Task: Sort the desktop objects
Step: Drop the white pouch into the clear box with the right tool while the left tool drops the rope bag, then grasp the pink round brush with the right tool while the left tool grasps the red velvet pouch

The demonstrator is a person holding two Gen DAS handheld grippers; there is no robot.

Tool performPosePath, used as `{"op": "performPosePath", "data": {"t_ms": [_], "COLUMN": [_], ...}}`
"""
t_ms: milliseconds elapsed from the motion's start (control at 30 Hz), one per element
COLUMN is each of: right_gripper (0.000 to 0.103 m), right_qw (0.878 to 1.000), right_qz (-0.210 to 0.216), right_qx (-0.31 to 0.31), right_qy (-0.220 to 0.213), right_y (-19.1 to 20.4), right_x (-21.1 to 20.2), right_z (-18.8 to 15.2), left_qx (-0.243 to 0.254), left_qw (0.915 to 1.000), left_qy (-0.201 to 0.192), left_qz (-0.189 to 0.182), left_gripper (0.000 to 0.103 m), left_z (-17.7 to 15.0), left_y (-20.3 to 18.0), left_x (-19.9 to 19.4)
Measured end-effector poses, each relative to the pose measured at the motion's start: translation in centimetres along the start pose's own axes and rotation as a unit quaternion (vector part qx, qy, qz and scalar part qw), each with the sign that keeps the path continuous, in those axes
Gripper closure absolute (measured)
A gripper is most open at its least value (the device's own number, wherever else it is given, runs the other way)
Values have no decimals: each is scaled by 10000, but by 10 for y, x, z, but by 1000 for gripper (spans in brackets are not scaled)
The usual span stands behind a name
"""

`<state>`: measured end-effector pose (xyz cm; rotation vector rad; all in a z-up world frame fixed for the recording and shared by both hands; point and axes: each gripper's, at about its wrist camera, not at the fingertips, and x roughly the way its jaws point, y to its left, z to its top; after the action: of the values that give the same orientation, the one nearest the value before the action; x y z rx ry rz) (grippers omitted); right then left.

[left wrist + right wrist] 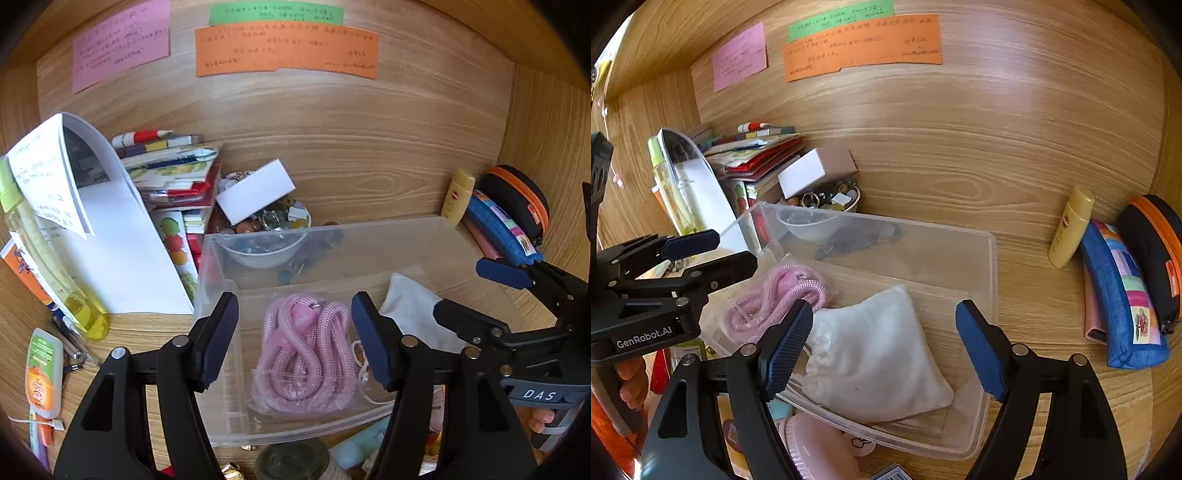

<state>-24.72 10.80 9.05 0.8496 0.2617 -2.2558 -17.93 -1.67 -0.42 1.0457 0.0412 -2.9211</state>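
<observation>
The clear plastic storage bin (369, 236) is sitting on the wooden desk (351, 155), and through my left wrist camera I am seeing the left gripper (295, 339) hovering over it with its jaws parted, nothing pressed between the pads. Directly under them a coiled pink braided cord in a clear bag (306, 354) is lying inside the bin. A white cloth pouch (410, 306) is resting beside it, partly hidden behind the right gripper (480, 295), which is reaching in from the right. Behind the bin I am looking at a white bowl of small trinkets (269, 236) and a leaning stack of books (173, 173).

Through the right wrist camera, the right gripper (882, 347) is standing wide open above the white cloth pouch (875, 354), pads clear of it. The pink cord (775, 295) is lying at the pouch's left, with the left gripper (735, 247) hanging above that end. A yellow bottle (1069, 229) and a blue patchwork pencil case (1123, 295) are lying to the right, outside the bin (960, 240).
</observation>
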Motion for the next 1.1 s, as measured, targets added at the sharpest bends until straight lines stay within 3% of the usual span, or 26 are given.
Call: {"op": "performPosePath", "data": {"t_ms": [300,400,500,667,1100], "right_gripper": [25,21,18,10,8], "right_qw": [9999,9995,9990,9988,9999], "right_qz": [-48,-5,46,41,-95], "right_qx": [-17,-46,-33,-23,9], "right_qy": [-154,-305,-443,-494,-57], "right_y": [-2,-1,-1,1,0], "right_x": [-12,-29,-47,-64,-67], "right_z": [2,4,3,-8,-46], "left_qx": [-44,-40,-35,-156,-58], "left_qw": [10000,9999,9996,9992,9977], "left_qy": [-11,-150,-270,-373,367], "left_qz": [25,26,-7,-8,559], "left_gripper": [39,29,28,16,10], "left_z": [1,1,-1,-13,-72], "left_y": [6,11,19,40,76], "left_x": [-17,-33,-51,-76,-85]}}
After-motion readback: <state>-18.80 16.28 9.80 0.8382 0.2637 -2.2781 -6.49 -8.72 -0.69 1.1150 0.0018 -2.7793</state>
